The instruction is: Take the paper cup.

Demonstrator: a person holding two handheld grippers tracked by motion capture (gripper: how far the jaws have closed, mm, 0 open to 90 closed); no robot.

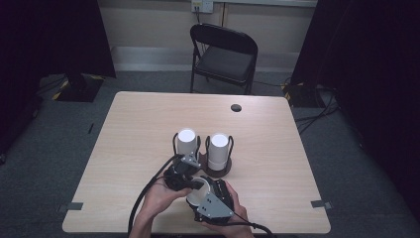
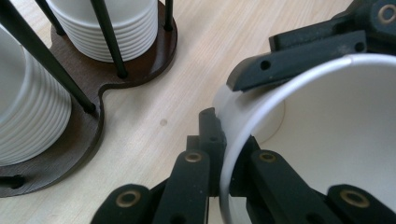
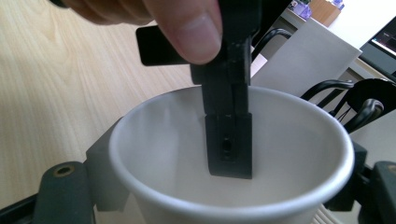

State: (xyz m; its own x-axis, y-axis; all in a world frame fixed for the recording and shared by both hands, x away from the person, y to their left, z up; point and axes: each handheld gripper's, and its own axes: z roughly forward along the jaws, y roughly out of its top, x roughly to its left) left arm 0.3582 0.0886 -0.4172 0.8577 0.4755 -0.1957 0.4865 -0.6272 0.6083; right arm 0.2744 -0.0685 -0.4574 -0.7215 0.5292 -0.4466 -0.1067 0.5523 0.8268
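White paper cup lying between both grippers, mouth facing left gripper, clenched on its rim; right gripper clasping its outer wall.

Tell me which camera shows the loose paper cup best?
The right gripper view: the paper cup faces it, open rim complete. The left gripper view catches its rim and inside edge-on; the high view shows a sliver between the hands.

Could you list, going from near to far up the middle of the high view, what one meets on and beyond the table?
Right gripper → paper cup held between both grippers → left gripper → wooden cup holder with two white cup stacks → round hole in the table → black folding chair.
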